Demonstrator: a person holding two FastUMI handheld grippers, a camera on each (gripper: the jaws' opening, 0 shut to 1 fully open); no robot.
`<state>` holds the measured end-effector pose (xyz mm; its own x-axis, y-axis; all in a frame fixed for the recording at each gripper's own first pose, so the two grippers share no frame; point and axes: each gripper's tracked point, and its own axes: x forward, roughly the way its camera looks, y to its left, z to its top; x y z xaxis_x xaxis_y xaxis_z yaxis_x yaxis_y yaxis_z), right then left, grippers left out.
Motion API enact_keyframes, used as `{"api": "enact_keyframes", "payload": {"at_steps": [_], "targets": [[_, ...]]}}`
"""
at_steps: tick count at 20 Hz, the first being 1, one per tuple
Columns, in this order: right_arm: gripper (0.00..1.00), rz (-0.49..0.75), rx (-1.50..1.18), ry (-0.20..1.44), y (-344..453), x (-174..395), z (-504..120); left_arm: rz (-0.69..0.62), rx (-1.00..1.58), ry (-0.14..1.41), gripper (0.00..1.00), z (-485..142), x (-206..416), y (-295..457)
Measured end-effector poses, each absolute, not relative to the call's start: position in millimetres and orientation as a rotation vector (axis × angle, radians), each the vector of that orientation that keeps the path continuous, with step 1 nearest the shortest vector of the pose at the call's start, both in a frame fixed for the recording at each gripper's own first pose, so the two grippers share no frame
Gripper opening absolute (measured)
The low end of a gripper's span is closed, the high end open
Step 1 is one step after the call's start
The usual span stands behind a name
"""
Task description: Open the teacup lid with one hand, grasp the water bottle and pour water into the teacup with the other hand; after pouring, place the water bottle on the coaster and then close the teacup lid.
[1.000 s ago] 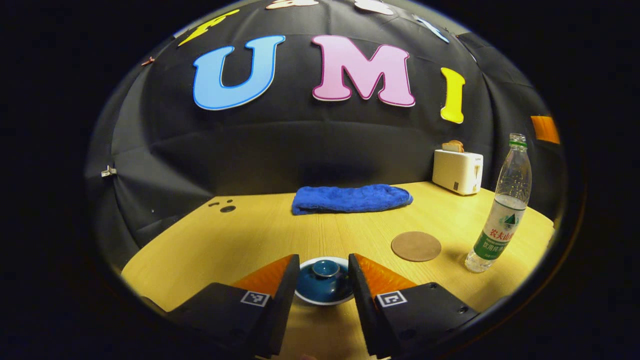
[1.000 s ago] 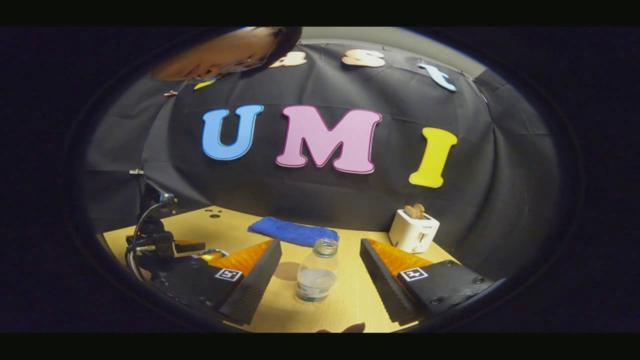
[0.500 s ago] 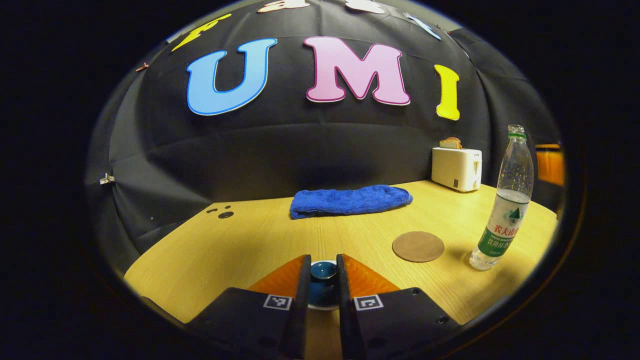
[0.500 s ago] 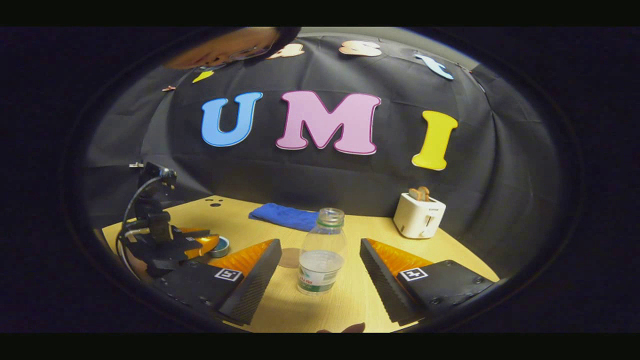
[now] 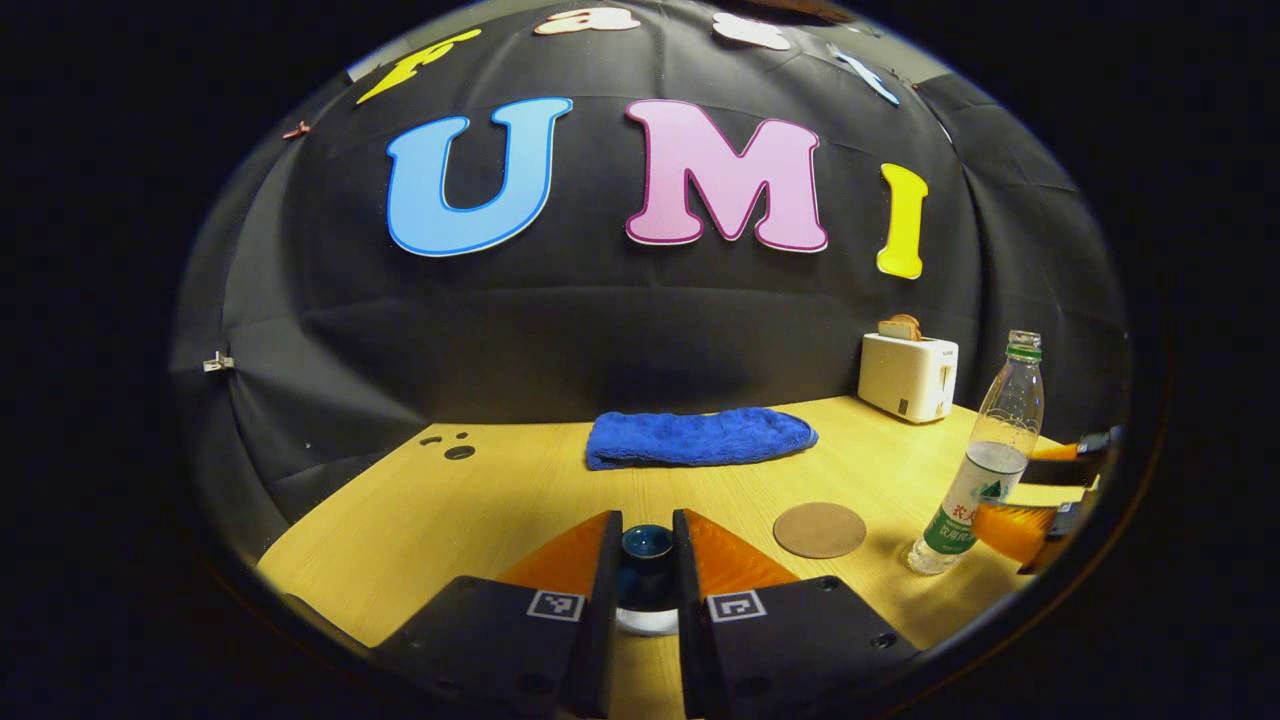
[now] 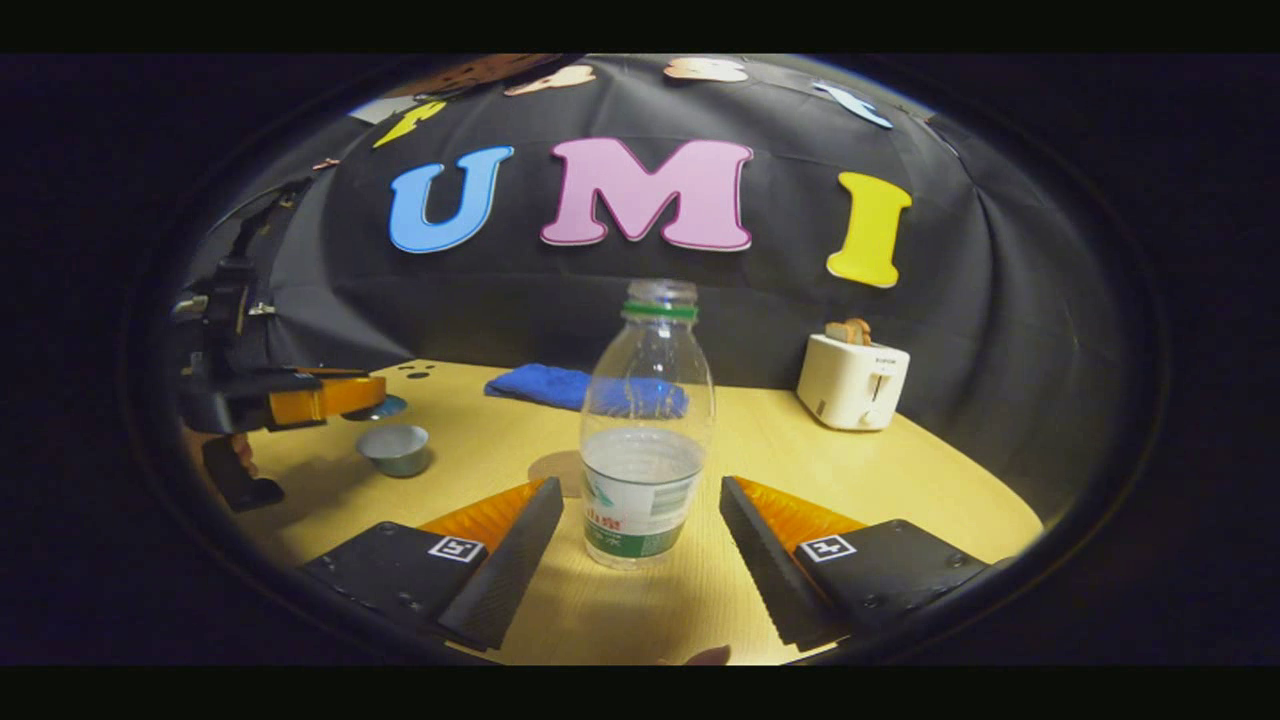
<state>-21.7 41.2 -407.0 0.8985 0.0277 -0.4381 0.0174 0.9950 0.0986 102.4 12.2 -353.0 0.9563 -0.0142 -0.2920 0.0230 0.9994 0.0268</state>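
1. The left gripper (image 5: 645,590) pinches the knob of the teacup lid (image 5: 646,545) between its two fingers. In the right gripper view the same gripper (image 6: 335,396) hangs above the table (image 5: 480,500) with the lid under it, and the open teacup (image 6: 396,448) stands near the table's left edge. The knob is small and smooth, so the lid can slip out and fall on the cup or the table if the grip loosens or the hand tilts.

2. The right gripper (image 6: 640,560) is spread wide, with the water bottle (image 6: 645,440) standing upright between its fingers, not touched by either. The bottle is near the front edge of the table, toward its right side, and it seems to have no cap, though the top is not sharp in the picture.

3. If one finger reaches the bottle before the other, it can push the bottle over, and water will run out of the open neck.

4. The bottle is thin plastic. A hard squeeze can press the wall in and push water up; a weak one can let it slide down during the pour.

5. The coaster (image 5: 819,529) lies between the cup and the bottle. The carrying path passes over it, so a low bottle can knock it aside.

6. The cup is small, so a fast tilt can overshoot its rim.
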Motion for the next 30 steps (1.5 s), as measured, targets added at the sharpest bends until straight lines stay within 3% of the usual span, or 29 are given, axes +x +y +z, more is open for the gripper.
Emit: {"api": "enact_keyframes", "payload": {"at_steps": [2,4,6,8,9,10,12,14,15,16,17,19,20,21,22,25,28,30], "targets": [[0.98,-0.002,0.122,0.471,43.2,-14.3,-417.8,-0.015,0.03,0.308,0.34,-356.2,101.0,15.3],[0.98,0.004,0.109,0.474,46.8,-10.5,-423.1,-0.01,0.031,0.315,0.27,-357.0,100.6,17.9],[0.98,0.021,0.088,0.526,51.9,-12.4,-437.4,0.001,0.046,0.32,0.27,-359.0,102.1,24.5],[0.8,0.012,0.1,0.529,51.9,-3.6,-441.0,0.01,0.051,0.316,0.3,-358.7,101.9,30.2],[0.8,-0.001,0.096,0.548,50.5,-3.4,-439.7,0.016,0.055,0.316,0.27,-356.4,100.0,33.1],[0.73,-0.017,0.068,0.554,46.4,0.7,-437.5,0.022,0.059,0.314,0.27,-356.1,99.4,36.5],[0.76,-0.021,-0.073,0.532,38.7,13.2,-418.7,0.033,0.059,0.309,0.34,-352.6,96.8,43.4],[0.76,-0.001,-0.29,0.519,30.0,30.3,-402.0,0.04,0.046,0.307,0.34,-349.7,94.2,49.0],[0.76,0.017,-0.392,0.52,31.5,35.2,-395.5,0.044,0.038,0.305,0.34,-347.5,92.9,51.8],[0.72,0.047,-0.524,0.528,33.2,44.4,-392.5,0.05,0.033,0.3,0.27,-345.3,91.5,55.2],[0.75,0.065,-0.608,0.532,35.0,46.3,-389.1,0.059,0.031,0.296,0.34,-343.3,88.6,60.2],[0.75,0.096,-0.757,0.519,40.6,58.0,-387.8,0.075,0.029,0.289,0.27,-340.5,84.6,69.6],[0.75,0.106,-0.828,0.504,42.1,60.6,-385.0,0.084,0.025,0.289,0.3,-341.1,82.1,73.5],[0.75,0.111,-0.895,0.486,44.6,60.6,-381.3,0.089,0.018,0.289,0.27,-340.9,79.6,76.4],[0.75,0.121,-0.949,0.476,49.1,59.6,-378.9,0.097,0.014,0.293,0.3,-342.7,77.1,80.4],[0.75,0.159,-1.014,0.461,59.9,57.0,-373.6,0.118,0.008,0.292,0.27,-342.8,71.3,90.7],[0.75,0.191,-1.082,0.456,59.1,57.9,-371.8,0.132,0.008,0.292,0.34,-344.6,67.7,97.1],[0.75,0.202,-1.145,0.435,57.9,59.1,-366.3,0.136,0.004,0.29,0.27,-345.0,66.4,98.6]]}}
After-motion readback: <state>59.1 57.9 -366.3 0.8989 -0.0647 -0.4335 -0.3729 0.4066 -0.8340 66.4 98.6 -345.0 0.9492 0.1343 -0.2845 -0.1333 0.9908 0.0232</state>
